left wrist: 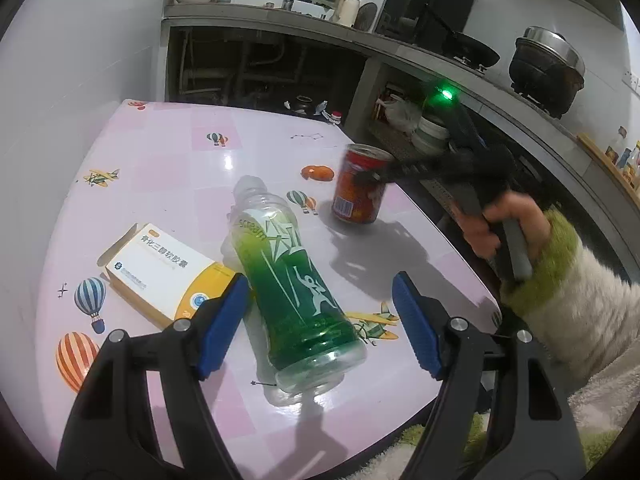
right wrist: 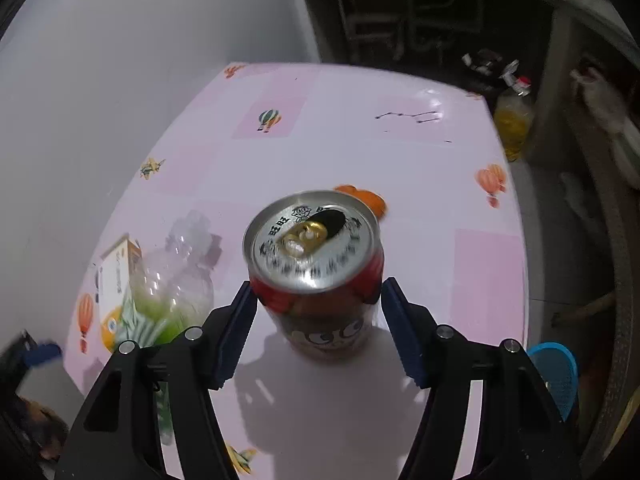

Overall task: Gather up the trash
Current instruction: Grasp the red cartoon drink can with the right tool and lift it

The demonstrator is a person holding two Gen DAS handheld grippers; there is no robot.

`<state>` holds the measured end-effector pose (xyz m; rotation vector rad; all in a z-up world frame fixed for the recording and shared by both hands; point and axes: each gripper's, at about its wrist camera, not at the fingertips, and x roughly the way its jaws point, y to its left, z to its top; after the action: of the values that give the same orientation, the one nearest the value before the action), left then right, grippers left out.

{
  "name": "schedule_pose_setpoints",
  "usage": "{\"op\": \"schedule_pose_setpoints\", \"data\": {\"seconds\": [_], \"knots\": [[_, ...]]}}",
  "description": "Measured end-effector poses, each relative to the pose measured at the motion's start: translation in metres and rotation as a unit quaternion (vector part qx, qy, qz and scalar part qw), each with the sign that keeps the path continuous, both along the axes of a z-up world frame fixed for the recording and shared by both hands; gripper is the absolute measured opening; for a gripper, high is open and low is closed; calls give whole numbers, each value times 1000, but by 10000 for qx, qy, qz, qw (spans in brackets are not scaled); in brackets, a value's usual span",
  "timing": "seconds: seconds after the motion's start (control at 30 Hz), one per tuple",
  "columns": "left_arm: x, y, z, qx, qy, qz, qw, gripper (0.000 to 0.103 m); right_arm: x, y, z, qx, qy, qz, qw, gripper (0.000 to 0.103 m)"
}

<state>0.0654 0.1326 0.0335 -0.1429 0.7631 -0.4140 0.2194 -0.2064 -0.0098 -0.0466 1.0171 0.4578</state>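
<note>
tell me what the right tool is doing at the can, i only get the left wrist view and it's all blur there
observer: The right tool straddles the red can, with one pad close against each side. I cannot tell whether they press on it yet.
operator: is the can sealed
observer: No, the top is open and the tab is pushed in.
operator: anything off to the right of it
observer: A blue mesh thing sits below the table edge. I cannot tell what it is.
</note>
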Motion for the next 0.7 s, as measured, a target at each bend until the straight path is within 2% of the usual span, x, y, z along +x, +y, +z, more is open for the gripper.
{"op": "schedule_pose_setpoints", "data": {"seconds": [0.3, 0.7], "knots": [[6, 1, 4, 25, -53, 48, 10000, 70, -43, -21, -4, -43, -534, -343, 9980, 61], [3, 23, 10, 229, 44, 361, 9991, 70, -98, -43, -17, -19, -705, -465, 9964, 61]]}}
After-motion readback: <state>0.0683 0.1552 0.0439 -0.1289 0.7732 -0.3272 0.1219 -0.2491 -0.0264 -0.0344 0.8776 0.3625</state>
